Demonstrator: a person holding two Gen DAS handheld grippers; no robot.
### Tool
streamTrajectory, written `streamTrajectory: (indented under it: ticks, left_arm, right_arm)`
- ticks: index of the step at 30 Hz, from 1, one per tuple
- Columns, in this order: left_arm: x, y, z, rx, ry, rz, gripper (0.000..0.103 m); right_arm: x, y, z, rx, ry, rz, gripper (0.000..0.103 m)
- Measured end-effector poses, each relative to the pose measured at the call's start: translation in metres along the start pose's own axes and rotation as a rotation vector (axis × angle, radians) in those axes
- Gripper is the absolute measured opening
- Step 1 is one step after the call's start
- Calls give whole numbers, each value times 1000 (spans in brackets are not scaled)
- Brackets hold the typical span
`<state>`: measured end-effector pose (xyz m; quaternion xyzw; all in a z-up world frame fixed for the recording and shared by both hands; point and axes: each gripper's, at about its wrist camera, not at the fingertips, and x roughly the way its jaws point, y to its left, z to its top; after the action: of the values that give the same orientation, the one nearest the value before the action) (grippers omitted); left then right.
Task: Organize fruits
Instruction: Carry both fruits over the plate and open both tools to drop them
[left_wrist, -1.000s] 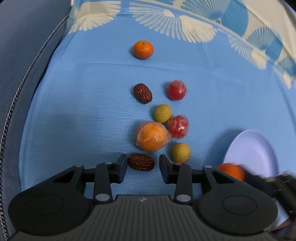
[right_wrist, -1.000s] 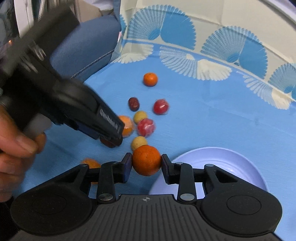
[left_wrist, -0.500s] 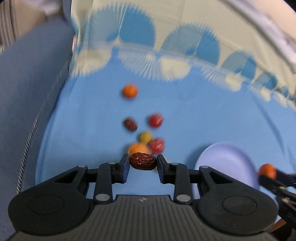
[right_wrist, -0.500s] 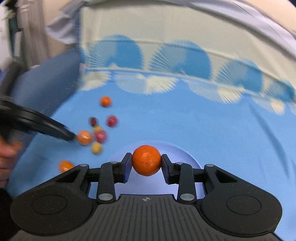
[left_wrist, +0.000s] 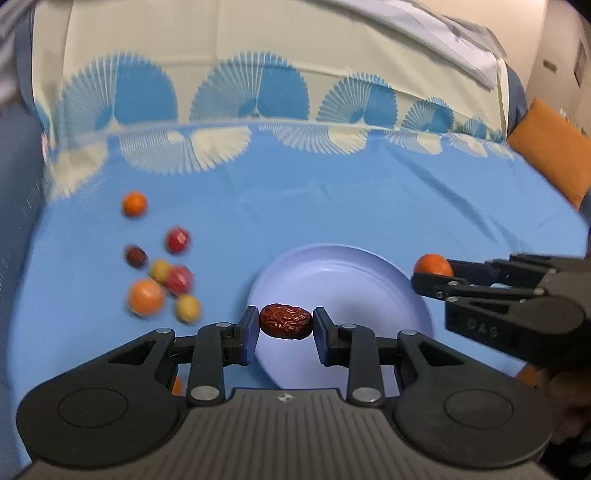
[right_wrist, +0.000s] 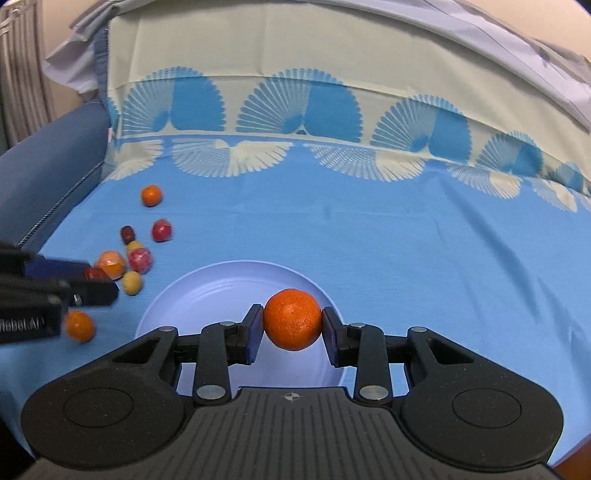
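Right gripper (right_wrist: 293, 325) clamped an orange (right_wrist: 293, 319) over the lilac plate (right_wrist: 207, 295). Loose fruit (right_wrist: 138, 258) lay at ten o'clock; left gripper (right_wrist: 94, 286) entered at nine o'clock.

in the left wrist view the loose fruits (left_wrist: 162, 280) near the left edge of the blue cloth (left_wrist: 332, 206) are smearing with motion blur. the left gripper (left_wrist: 285, 325) is hiding the plate (left_wrist: 332, 273)'s near rim. in the right wrist view the left gripper (right_wrist: 92, 284) is covering part of the dark red fruit (right_wrist: 95, 273).
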<state>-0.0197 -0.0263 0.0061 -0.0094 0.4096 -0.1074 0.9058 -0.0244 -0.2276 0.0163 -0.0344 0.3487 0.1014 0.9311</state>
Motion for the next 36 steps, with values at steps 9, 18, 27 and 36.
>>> streamTrajectory:
  ticks: [9,18,27,36]
  left_arm:
    - [24,-9,-4,21,41,-7,35]
    - [33,-16,-5,30,48,-14,35]
    - [41,-20,-10,73,95,5,35]
    - [38,-21,-9,77,87,9,35]
  right_arm:
    - [7,0,1,-5,0,8,36]
    - [13,4,2,-27,-4,26,36]
    - [14,10,4,-59,-7,28,36]
    - [13,10,2,-72,-7,22,36]
